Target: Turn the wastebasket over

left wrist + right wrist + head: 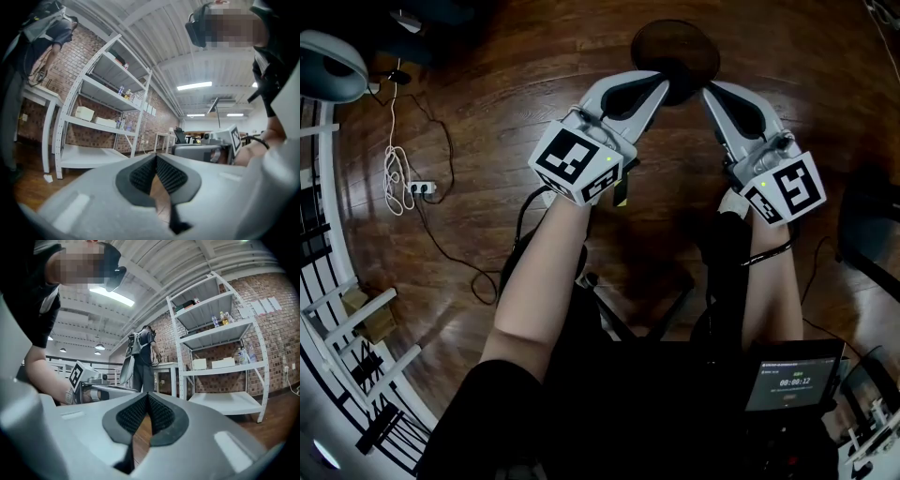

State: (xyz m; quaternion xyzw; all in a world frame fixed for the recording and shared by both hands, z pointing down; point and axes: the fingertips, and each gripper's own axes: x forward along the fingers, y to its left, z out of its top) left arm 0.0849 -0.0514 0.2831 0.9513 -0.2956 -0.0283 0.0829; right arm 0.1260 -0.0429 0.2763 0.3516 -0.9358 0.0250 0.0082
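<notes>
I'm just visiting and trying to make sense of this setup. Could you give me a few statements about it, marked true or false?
1. The left gripper and right gripper both have shut, empty jaws. True.
2. The wastebasket is on a table. False: it is on the wood floor.
3. A white cable lies on the floor. True.
4. The shelf is black. False: it is white.

the wastebasket (675,52) is dark and round, seen from above on the wooden floor (487,112) ahead of me; i can't tell which end faces up.
</notes>
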